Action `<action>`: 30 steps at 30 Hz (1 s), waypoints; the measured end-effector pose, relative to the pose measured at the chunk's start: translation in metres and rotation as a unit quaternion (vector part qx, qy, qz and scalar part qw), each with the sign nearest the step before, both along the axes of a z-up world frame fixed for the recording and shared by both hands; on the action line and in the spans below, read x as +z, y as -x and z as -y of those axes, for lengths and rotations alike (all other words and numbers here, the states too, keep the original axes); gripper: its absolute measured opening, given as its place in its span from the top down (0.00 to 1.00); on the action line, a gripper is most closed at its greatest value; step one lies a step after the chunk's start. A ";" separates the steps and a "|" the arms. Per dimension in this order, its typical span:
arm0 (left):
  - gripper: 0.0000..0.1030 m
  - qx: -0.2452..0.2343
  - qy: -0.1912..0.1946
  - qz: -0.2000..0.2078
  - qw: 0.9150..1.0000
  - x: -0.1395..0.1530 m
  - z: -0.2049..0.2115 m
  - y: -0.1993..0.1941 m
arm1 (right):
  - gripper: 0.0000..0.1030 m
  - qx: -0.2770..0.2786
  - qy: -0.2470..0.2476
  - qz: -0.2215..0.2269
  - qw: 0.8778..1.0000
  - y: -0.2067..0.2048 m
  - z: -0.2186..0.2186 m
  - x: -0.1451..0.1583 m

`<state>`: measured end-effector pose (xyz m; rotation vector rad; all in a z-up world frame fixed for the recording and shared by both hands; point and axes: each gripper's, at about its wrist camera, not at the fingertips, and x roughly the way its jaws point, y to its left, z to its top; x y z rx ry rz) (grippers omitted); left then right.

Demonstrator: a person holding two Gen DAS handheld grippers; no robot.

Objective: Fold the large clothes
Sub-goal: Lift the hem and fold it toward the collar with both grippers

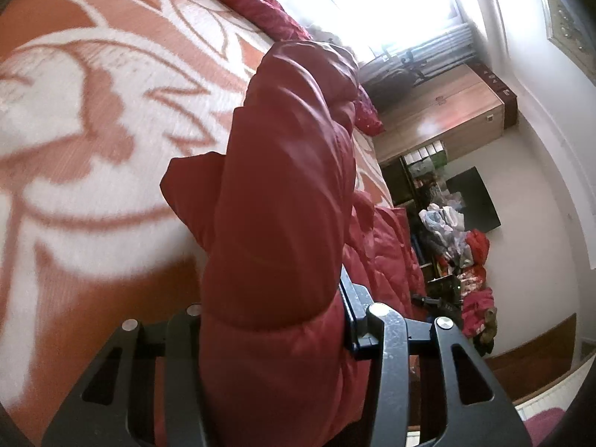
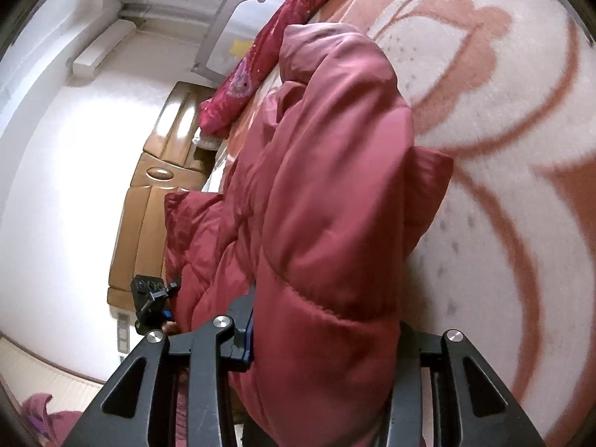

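Red puffer jacket, one, bunched over orange-and-white bed blanket, long axis running near to far. Left gripper and right gripper, two, each pinching jacket's near edge between fingers.

We are in a home bedroom: an orange-and-white blanket covers a bed filling the left of the left wrist view. At right we see a wooden wardrobe, a bright window above, and clothes piled against the wall.
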<state>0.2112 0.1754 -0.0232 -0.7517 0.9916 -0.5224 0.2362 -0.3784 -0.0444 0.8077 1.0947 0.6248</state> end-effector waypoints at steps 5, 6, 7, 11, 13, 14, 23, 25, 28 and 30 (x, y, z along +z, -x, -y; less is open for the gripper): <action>0.58 0.005 -0.005 0.000 1.000 0.005 -0.002 0.029 | 0.62 0.003 0.002 0.004 1.000 0.037 0.001 0.003; 0.58 0.005 -0.005 0.001 1.000 0.005 -0.004 0.033 | 0.62 0.003 0.002 0.004 1.000 0.042 0.000 0.004; 0.58 0.005 -0.005 0.000 1.000 0.004 -0.004 0.037 | 0.62 0.004 0.003 0.005 1.000 0.046 0.004 0.003; 0.58 0.006 -0.003 -0.012 1.000 -0.006 -0.012 0.048 | 0.62 0.002 0.000 0.000 1.000 0.050 0.010 -0.002; 0.58 0.006 -0.004 -0.014 1.000 -0.009 -0.014 0.051 | 0.62 -0.001 -0.003 -0.002 1.000 0.054 0.012 -0.003; 0.58 0.007 -0.004 -0.015 1.000 -0.011 -0.015 0.052 | 0.62 -0.002 -0.003 -0.001 1.000 0.057 0.015 -0.004; 0.58 0.015 -0.030 -0.029 0.999 -0.024 -0.019 0.062 | 0.61 -0.019 -0.005 -0.010 1.000 0.058 0.000 -0.007; 0.57 0.017 -0.038 -0.031 0.999 -0.029 -0.020 0.063 | 0.60 -0.025 0.002 -0.013 1.000 0.059 0.002 -0.013; 0.55 0.022 -0.049 -0.038 0.998 -0.037 -0.021 0.063 | 0.57 -0.036 0.011 -0.016 0.999 0.061 0.002 -0.019; 0.53 0.025 -0.063 -0.038 0.997 -0.039 -0.018 0.063 | 0.54 -0.042 0.017 -0.017 0.999 0.061 0.003 -0.023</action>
